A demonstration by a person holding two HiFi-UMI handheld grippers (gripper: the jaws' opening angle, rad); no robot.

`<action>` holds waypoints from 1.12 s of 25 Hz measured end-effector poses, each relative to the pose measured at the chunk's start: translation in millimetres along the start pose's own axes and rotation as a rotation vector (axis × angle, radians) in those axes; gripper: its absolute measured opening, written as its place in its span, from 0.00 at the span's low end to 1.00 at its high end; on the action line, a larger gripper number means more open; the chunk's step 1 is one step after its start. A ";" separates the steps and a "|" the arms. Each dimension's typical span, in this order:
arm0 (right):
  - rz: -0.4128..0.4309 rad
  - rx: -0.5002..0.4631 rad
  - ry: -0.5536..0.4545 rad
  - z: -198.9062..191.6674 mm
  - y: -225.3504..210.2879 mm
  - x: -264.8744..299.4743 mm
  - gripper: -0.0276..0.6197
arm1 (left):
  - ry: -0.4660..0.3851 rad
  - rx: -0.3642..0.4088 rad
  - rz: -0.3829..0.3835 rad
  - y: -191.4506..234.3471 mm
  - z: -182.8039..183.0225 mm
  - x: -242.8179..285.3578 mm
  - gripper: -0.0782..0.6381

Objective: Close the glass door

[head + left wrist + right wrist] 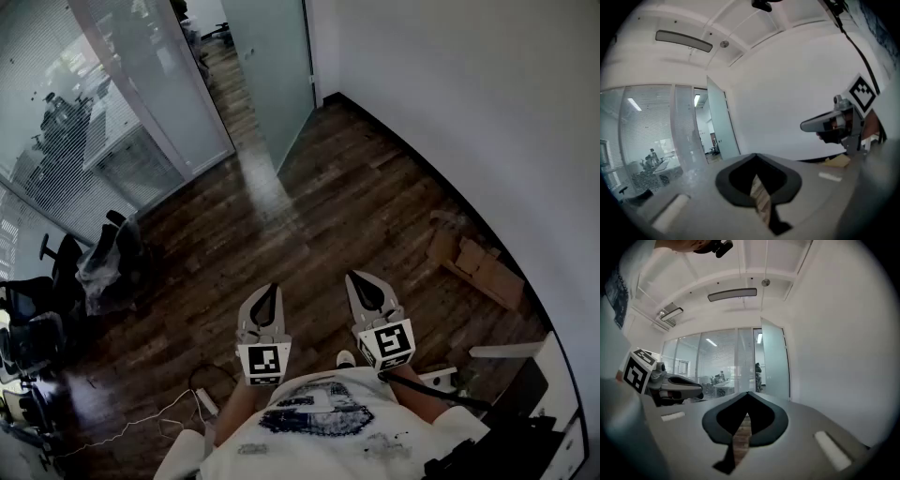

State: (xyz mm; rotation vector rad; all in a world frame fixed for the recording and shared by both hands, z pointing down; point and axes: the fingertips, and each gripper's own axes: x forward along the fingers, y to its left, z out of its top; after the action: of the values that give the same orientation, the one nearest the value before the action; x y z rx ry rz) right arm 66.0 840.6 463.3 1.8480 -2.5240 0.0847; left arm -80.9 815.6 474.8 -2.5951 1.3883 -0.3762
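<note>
– Well, start close in: what do you have in hand?
– Your left gripper point(272, 289) and your right gripper point(361, 277) are out in front of your chest, side by side and a little apart, over the wooden floor point(328, 216). Each one is clenched, tips meeting, with nothing between the jaws. Through the slot of each you see only floorboards.
– And around you, low down?
– At your near left a thin cable point(141, 420) trails across the boards. Farther left, a cluster of office chairs point(117, 248) stands against the glass partition point(103, 122). On your right, cardboard pieces point(478, 264) lie at the foot of the white wall point(469, 112).
– Where's the glass door?
– Far ahead of you, well apart from both grippers. The glass door point(272, 66) is frosted and stands open. Its leaf is swung into the room, one edge close to the white wall and the other out toward you. Left of it, the open doorway shows more wooden floor running on, and left of that stands the partition's post. In the right gripper view, the leaf sits just right of the opening.
</note>
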 end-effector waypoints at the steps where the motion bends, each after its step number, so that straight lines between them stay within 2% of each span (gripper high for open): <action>1: -0.002 0.003 0.001 -0.3 -1.9 -1.3 0.05 | 0.004 0.001 0.002 -0.4 0.2 1.2 0.11; 7: -0.002 0.017 0.009 -4.7 -23.4 -9.3 0.05 | 0.024 0.000 0.012 -16.8 1.7 12.7 0.11; 11: 0.007 0.018 0.005 -11.6 -22.8 -15.1 0.05 | 0.030 0.000 0.026 -20.1 -3.3 9.4 0.11; 15: 0.012 0.054 0.007 -17.9 -54.4 -20.0 0.05 | 0.043 0.002 0.060 -38.6 2.8 24.0 0.11; 22: 0.017 0.065 0.030 -25.6 -72.3 -1.1 0.05 | 0.077 -0.009 0.071 -40.8 -3.1 37.5 0.11; 28: -0.003 0.075 0.056 -36.2 -97.5 38.1 0.05 | 0.078 -0.022 0.054 -26.5 -9.4 86.1 0.11</action>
State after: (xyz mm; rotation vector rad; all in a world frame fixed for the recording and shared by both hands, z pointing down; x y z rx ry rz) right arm 146.6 776.8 504.6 1.8483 -2.5142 0.2309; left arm -16.9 758.0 502.9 -2.5803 1.4923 -0.4611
